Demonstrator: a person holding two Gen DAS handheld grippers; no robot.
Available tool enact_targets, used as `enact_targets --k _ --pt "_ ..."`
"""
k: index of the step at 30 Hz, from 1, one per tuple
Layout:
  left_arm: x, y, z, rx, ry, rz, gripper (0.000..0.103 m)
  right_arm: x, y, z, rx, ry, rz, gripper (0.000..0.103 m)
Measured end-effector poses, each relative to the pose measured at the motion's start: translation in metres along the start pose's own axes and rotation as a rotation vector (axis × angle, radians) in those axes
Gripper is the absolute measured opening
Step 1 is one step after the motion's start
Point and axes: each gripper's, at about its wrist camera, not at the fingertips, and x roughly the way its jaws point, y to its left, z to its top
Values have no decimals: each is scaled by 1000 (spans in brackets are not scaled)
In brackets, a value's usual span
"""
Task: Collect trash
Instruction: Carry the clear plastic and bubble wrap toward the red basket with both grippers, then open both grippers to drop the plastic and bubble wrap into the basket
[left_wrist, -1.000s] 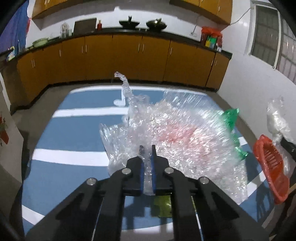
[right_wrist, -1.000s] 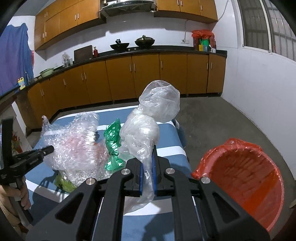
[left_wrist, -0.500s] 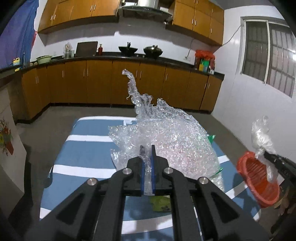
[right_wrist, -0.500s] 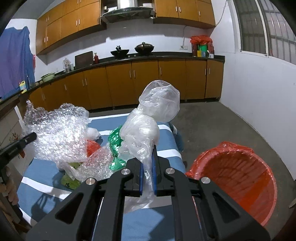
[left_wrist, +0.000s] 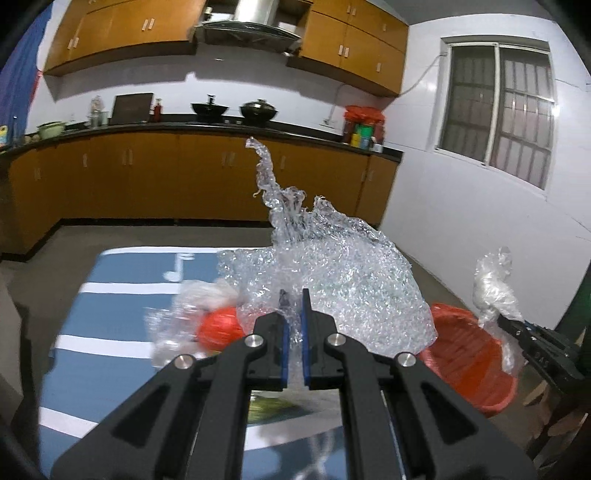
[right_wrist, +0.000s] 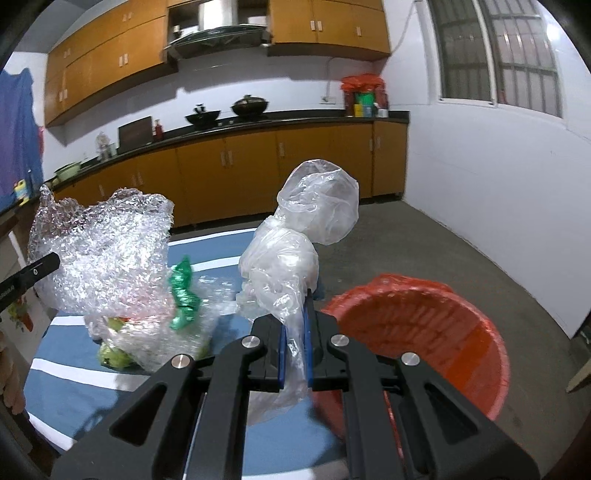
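My left gripper (left_wrist: 293, 301) is shut on a sheet of clear bubble wrap (left_wrist: 332, 273) and holds it lifted above the blue striped table (left_wrist: 110, 314). It also shows in the right wrist view (right_wrist: 107, 251). My right gripper (right_wrist: 295, 314) is shut on a clear plastic bag (right_wrist: 295, 243), held up beside the red trash basket (right_wrist: 436, 332). The basket also shows in the left wrist view (left_wrist: 469, 358), with the right gripper and its bag (left_wrist: 495, 291) above it. On the table lie more clear wrap, a green wrapper (right_wrist: 183, 291) and an orange-red item (left_wrist: 218, 328).
A yellow-green piece (right_wrist: 112, 356) lies under the wrap pile on the table. Orange kitchen cabinets (left_wrist: 184, 177) run along the back wall. A white wall (right_wrist: 498, 203) stands to the right, behind the basket. Grey floor surrounds the table.
My left gripper has lifted the bubble wrap higher off the pile, uncovering the orange-red item. My right gripper with the bag has moved closer over the red basket.
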Motion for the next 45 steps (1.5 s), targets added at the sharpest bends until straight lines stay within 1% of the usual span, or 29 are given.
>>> enact_targets --k 3,11,21,30,40,43,44,45 --pt "9 -22 -3 -1 16 -43 7 -5 -18 -2 23 -1 -32 8" --pt "29 -71 -16 25 51 -131 7 -13 -58 -9 91 9 -110 8" --pt "53 -114 -33 53 105 -201 7 -14 -91 -21 167 31 -182 8" --pt "73 -151 -47 81 143 -242 7 -7 -107 -24 222 42 -207 8" --pt "99 -185 -59 109 188 -283 7 1 -118 -23 255 45 -213 8" --pt "109 -195 -65 121 204 -290 9 5 -123 -24 273 50 -202 11" --pt "111 -196 -66 122 208 -293 13 6 -124 -24 275 53 -198 12" --pt "113 -199 -68 124 215 -298 22 8 -124 -24 275 58 -195 15"
